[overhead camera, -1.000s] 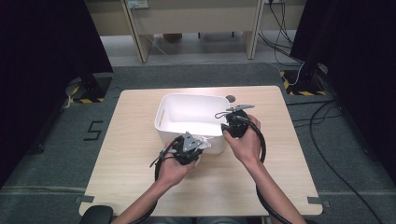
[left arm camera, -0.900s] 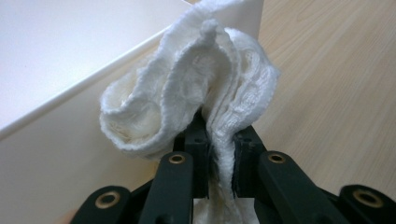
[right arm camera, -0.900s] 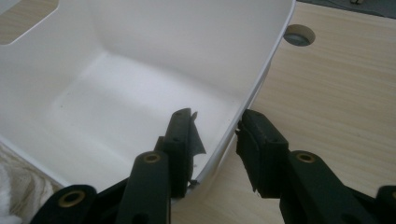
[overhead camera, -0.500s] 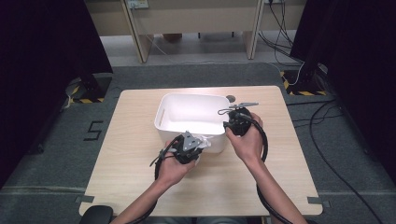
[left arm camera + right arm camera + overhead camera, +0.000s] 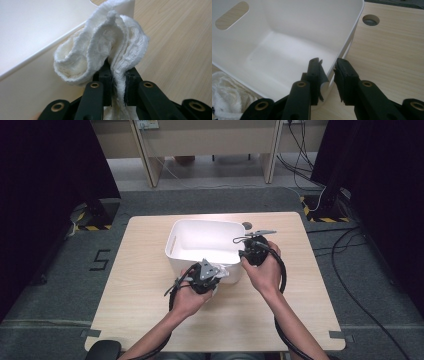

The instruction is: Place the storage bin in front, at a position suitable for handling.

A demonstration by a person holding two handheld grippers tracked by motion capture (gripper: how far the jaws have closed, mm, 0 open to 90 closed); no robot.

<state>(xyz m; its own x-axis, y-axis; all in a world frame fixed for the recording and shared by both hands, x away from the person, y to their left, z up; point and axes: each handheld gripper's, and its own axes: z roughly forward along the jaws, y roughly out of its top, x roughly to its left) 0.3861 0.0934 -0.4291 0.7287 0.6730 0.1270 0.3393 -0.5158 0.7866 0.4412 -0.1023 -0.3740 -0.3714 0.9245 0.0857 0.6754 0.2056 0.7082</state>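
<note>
A white, nubby cloth [image 5: 105, 47] sat bunched into soft folds, pinched between the jaws of the left gripper [image 5: 117, 86], right against the near outer wall of the white bin [image 5: 32, 32]. From the high view that same cloth [image 5: 223, 271] was just a small pale wad at the bin's near side, with the left gripper [image 5: 216, 276] low over the wooden table [image 5: 140, 310] and a hand [image 5: 192, 297] wrapped behind it. The left gripper view gave what the high one could not: the ribbed weave, the curled edge, the jaws pressed together on the fabric. Over on the other side, the right gripper [image 5: 327, 75] straddled the bin's near right corner, one jaw inside the wall, one outside, jaws spread with a gap between them; whether they touched the wall could not be told. Its own view revealed the bin's bare floor, a slot handle [image 5: 232, 12] in the far wall, and a round grommet [image 5: 370, 20] in the tabletop. The high view showed the right gripper [image 5: 245, 251] at the bin's right rim.
</note>
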